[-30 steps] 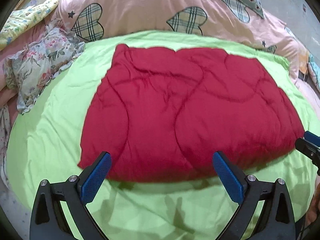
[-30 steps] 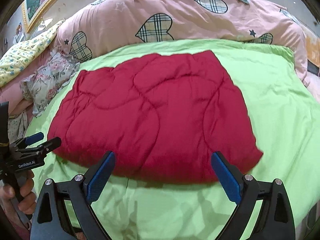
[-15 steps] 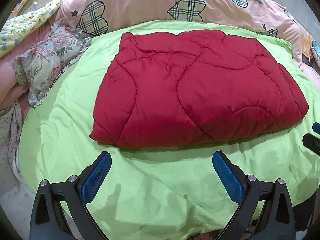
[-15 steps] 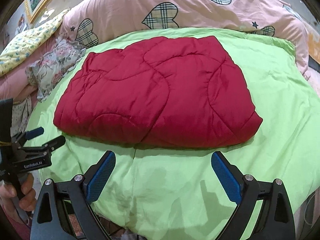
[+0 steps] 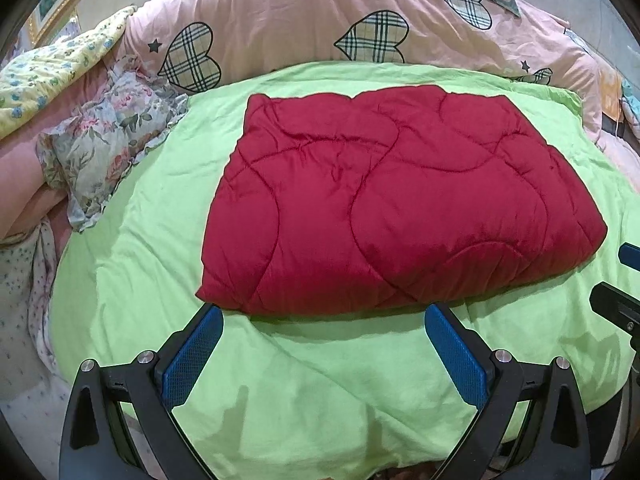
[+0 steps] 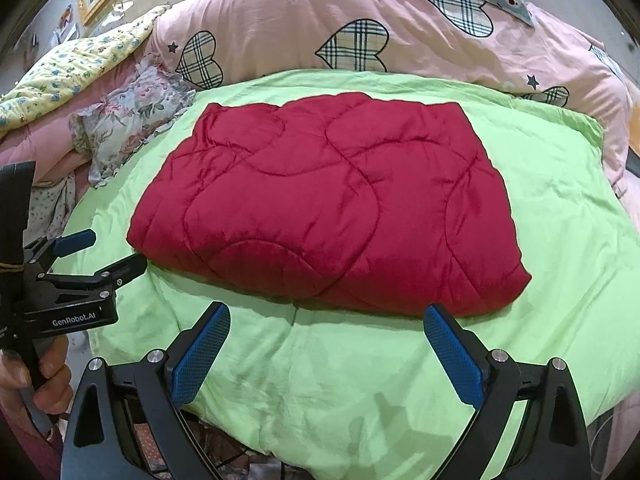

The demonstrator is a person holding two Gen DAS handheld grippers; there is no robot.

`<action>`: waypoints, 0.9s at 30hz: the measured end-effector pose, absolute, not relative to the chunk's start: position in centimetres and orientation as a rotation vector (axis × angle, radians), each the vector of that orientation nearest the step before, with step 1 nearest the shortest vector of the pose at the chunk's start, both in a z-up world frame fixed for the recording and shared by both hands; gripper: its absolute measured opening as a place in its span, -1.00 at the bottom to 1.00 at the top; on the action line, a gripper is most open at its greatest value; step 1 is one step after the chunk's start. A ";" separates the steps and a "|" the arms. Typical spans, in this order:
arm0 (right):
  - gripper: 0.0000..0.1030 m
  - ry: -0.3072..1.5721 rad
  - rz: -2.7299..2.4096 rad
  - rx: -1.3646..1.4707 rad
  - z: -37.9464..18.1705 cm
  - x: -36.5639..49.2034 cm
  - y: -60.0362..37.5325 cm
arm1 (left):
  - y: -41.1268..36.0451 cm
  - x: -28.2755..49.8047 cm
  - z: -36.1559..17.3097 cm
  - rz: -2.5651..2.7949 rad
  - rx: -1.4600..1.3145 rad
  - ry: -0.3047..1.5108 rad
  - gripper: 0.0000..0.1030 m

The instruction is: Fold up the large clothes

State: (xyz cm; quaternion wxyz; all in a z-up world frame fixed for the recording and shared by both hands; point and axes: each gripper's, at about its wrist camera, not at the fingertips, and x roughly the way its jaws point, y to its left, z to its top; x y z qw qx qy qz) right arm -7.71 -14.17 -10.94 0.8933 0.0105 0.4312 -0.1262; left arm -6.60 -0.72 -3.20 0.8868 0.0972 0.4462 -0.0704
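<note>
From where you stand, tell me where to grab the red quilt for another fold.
Probably take the red quilt at its two near corners, coming in low from the near edge. That edge lies closest to both open grippers, left gripper and right gripper, and its thick rounded layers bulge above the green sheet, so a finger could slide underneath. Both grippers are empty.

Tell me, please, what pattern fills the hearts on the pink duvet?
A plaid check, clearest in the right wrist view on the pink duvet.

Left tool [image 5: 322, 350] and right tool [image 6: 326, 354] are both spread wide with nothing between the fingers. A hand [image 6: 30, 380] grips the left tool's handle.
</note>
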 end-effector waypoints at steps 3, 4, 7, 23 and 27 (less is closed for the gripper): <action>0.92 0.887 -0.263 0.017 -10.6 -7.3 -14.1 | -0.8 -6.5 -2.9 -0.148 0.201 0.919 0.98; 0.92 0.886 -0.263 0.016 -10.5 -7.1 -14.2 | -0.8 -6.5 -2.8 -0.147 0.201 0.917 0.98; 0.92 0.889 -0.263 0.019 -10.4 -6.6 -14.5 | -0.7 -6.2 -2.8 -0.150 0.197 0.919 0.98; 0.92 0.916 -0.275 0.039 -11.1 -5.4 -15.5 | -0.7 -4.2 -3.5 -0.144 0.215 0.942 0.98; 0.92 0.913 -0.279 0.046 -11.0 -5.2 -15.8 | -1.0 -3.8 -3.7 -0.143 0.219 0.946 0.98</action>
